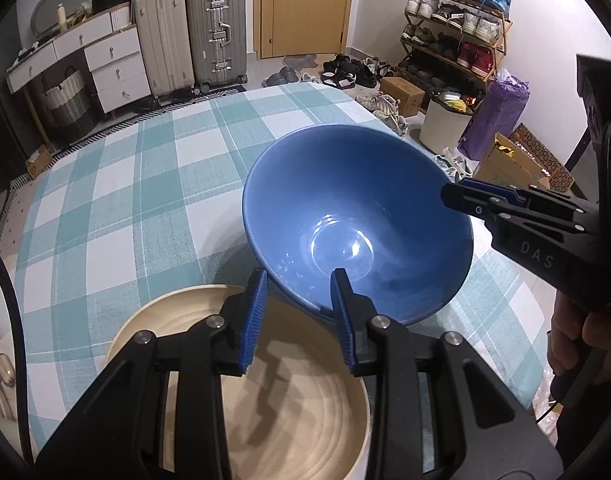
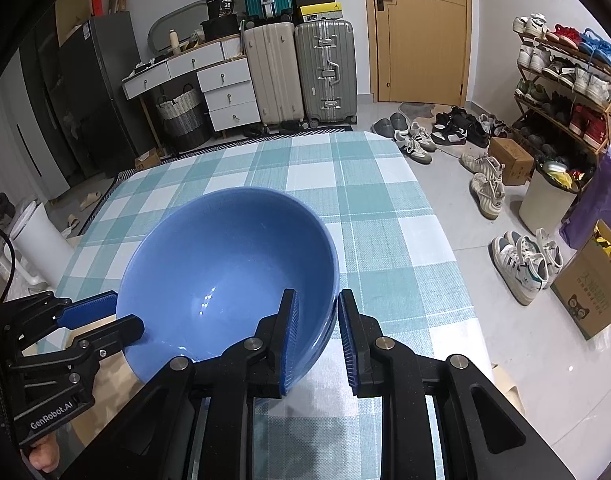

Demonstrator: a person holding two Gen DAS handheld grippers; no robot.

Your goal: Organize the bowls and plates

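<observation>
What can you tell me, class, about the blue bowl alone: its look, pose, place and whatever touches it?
The blue bowl is deep, round, glossy like glazed ceramic, and empty, with light glinting off its base. It is tilted, held above the checked tablecloth and partly over a beige plate. The left gripper straddles its near rim, one finger inside, one outside; the right gripper straddles the opposite rim.

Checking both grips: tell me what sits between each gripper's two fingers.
The blue bowl's rim: left gripper straddles it in the left wrist view, right gripper in the right wrist view.

Black gripper point(image 1: 299, 312) linkages, ribbed blue jaws (silver screws).
</observation>
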